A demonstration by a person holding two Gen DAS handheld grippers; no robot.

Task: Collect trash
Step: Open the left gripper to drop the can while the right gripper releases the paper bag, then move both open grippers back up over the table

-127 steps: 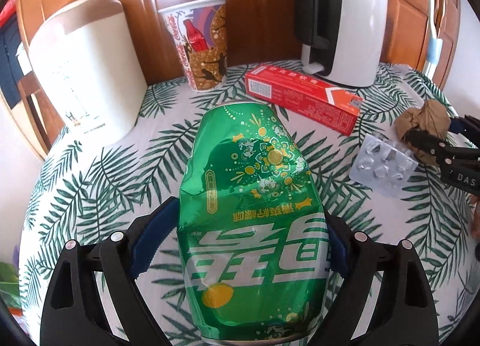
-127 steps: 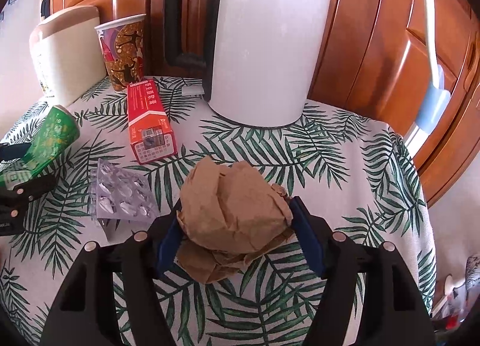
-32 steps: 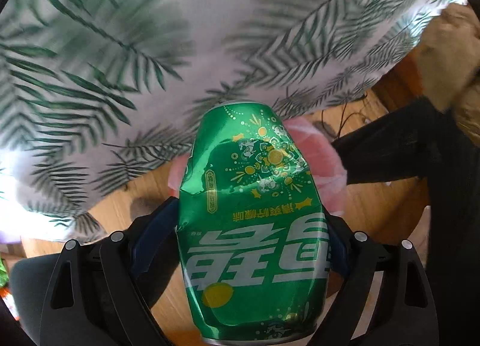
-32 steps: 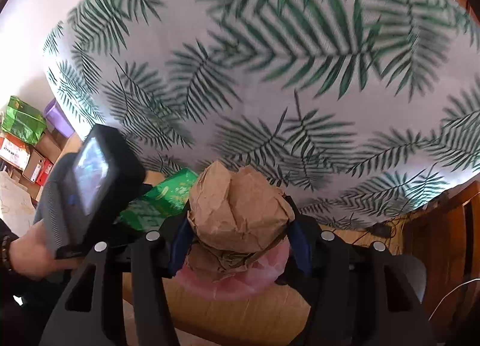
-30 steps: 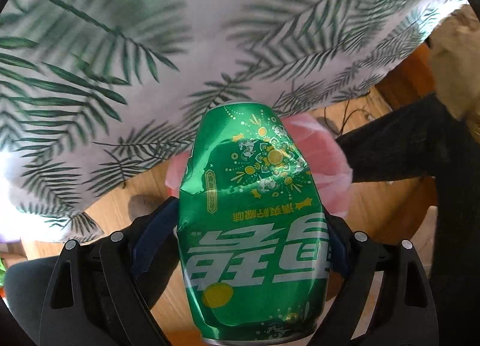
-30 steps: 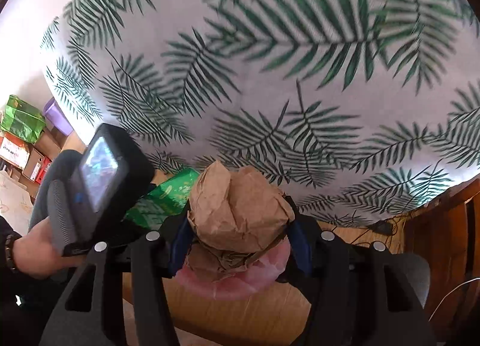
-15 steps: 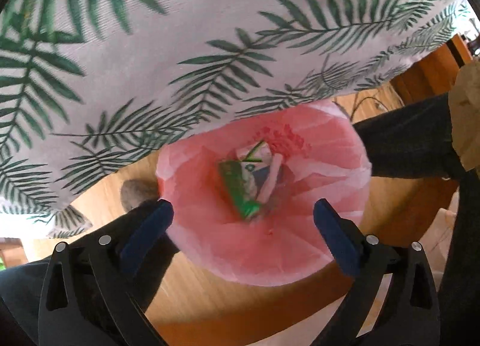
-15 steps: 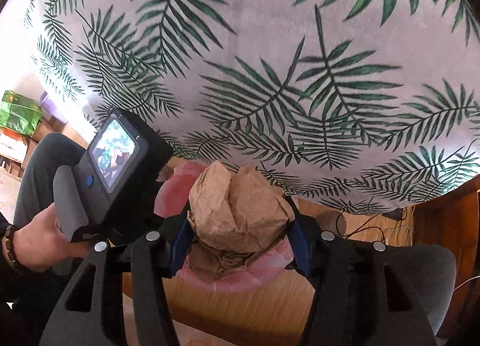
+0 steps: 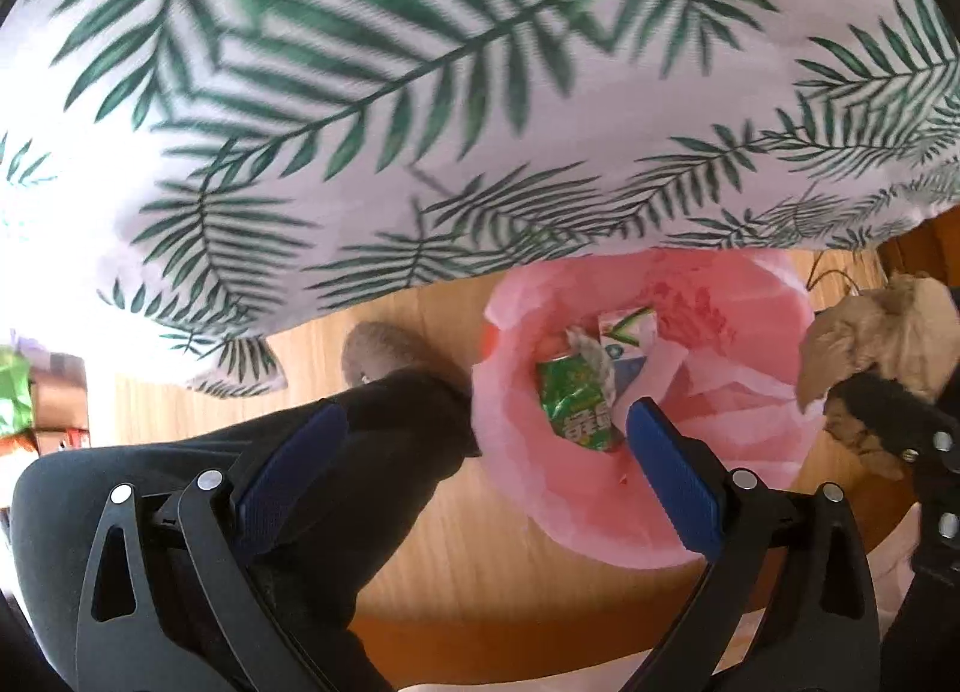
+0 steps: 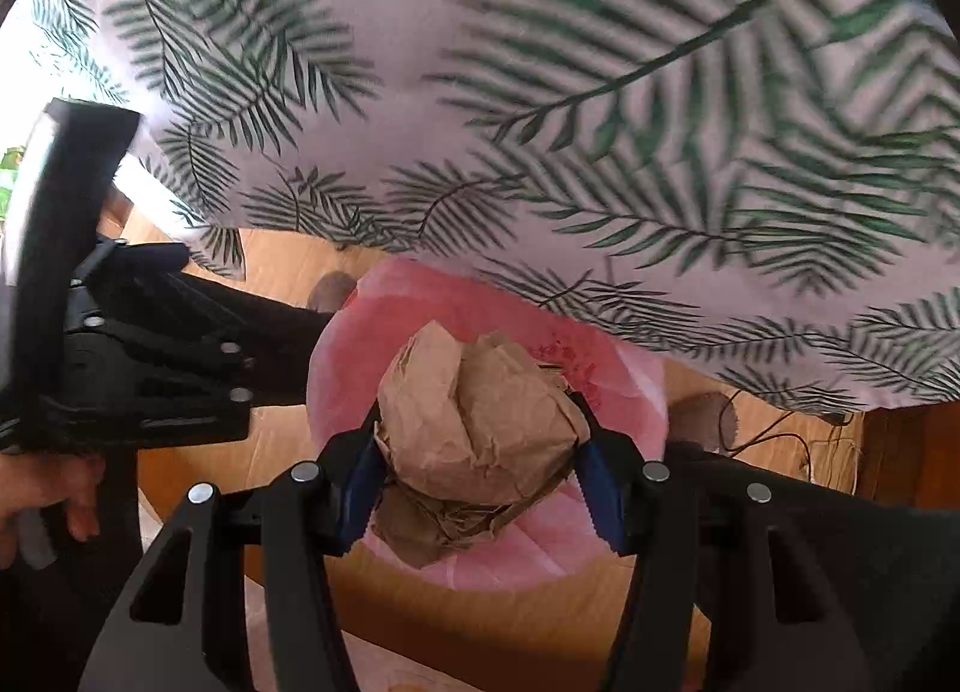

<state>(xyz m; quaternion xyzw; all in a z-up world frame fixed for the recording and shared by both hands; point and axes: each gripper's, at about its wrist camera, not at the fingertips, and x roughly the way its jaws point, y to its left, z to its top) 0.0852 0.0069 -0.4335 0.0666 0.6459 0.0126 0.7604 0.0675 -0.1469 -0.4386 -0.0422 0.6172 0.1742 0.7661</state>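
Note:
A bin lined with a pink bag (image 9: 738, 488) stands on the wooden floor below the table edge. The crushed green can (image 9: 576, 410) lies inside it beside a white carton (image 9: 624, 332). My left gripper (image 9: 480, 470) is open and empty above the bin's left rim. My right gripper (image 10: 480, 470) is shut on a crumpled brown paper ball (image 10: 474, 434) and holds it over the pink bag (image 10: 624, 368). The paper ball also shows in the left wrist view (image 9: 870, 332) at the right edge. The left gripper (image 10: 180, 380) shows at the left of the right wrist view.
The palm-leaf tablecloth (image 9: 420, 92) hangs over the table edge above the bin. My dark-trousered legs (image 9: 300, 452) flank the bin. A cable (image 10: 780, 428) lies on the floor at the right. Boxes (image 9: 42, 410) sit at far left.
The left gripper opened and dropped the green can into the pink bag, then shifted left. The right gripper moved over the bin with the paper ball still held.

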